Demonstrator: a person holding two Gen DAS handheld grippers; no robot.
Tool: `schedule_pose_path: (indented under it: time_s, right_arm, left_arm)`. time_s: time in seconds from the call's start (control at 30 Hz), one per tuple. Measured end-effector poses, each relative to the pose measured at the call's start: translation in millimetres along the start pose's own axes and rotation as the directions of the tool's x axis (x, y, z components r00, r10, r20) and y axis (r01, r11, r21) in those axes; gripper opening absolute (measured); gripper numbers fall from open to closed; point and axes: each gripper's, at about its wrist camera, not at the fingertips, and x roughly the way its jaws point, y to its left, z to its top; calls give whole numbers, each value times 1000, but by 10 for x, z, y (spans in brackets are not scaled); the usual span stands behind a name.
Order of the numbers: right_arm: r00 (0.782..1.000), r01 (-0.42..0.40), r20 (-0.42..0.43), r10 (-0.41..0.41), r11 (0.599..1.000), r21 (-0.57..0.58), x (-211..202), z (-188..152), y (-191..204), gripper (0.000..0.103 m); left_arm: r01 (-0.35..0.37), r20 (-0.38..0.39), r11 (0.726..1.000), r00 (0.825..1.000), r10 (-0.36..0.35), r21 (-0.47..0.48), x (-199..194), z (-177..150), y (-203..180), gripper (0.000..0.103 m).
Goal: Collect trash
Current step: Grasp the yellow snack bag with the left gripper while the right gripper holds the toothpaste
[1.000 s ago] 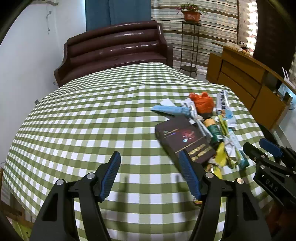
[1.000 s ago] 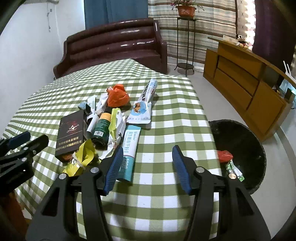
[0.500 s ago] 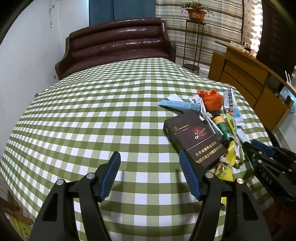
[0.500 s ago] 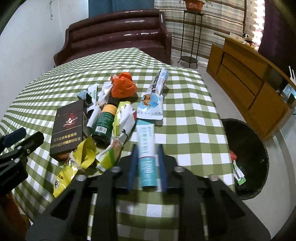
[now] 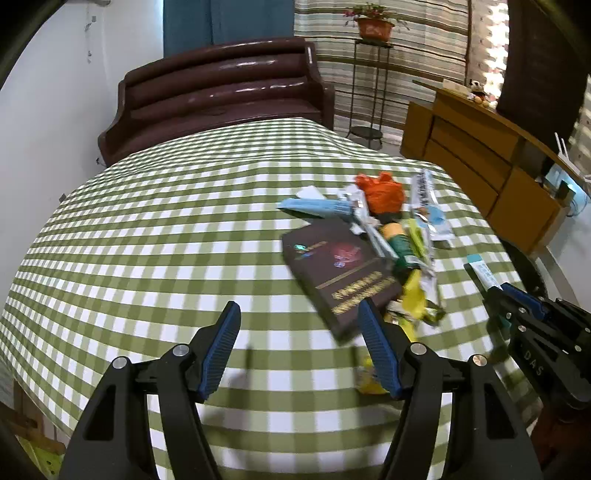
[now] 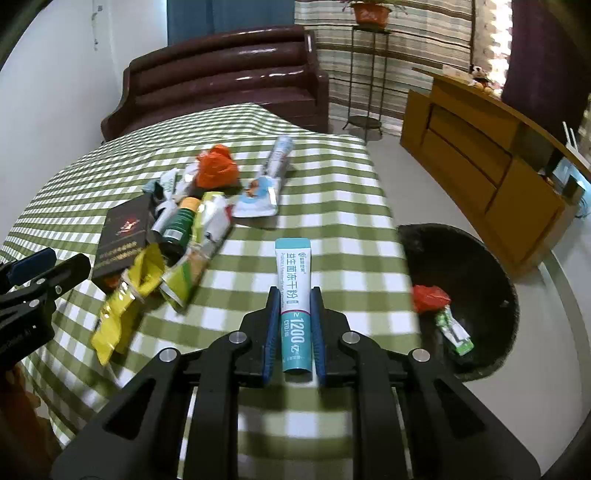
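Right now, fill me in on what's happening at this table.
A person with a gripper in each hand is clearing trash off a checked table. The right gripper is shut on a teal and white packet. The left gripper is open and empty, next to a dark box in the pile of wrappers. A black bin on the floor beside the table already holds a red scrap and a green wrapper.

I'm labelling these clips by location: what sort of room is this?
Most likely a home living room: a dark brown sofa behind the checked-cloth table, a wooden sideboard, and a potted plant on a stand by striped curtains.
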Motion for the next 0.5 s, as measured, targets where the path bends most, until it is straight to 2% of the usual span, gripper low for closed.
schedule_pose_path:
  time_s: [0.23, 0.43, 0.5]
  right_arm:
    - [999, 26, 21, -26, 999, 26, -191, -122, -275, 16]
    - [999, 36, 27, -37, 998, 48, -274, -205, -487, 16]
    - [999, 33, 24, -34, 998, 56, -282, -218, -555, 16]
  left_arm:
    - [30, 4, 999, 1000, -30, 40, -37, -72, -292, 65]
    - [25, -9, 997, 1000, -25, 73, 69, -154, -489, 64]
    - [17, -17, 996, 1000, -15, 88, 109, -174, -534, 57]
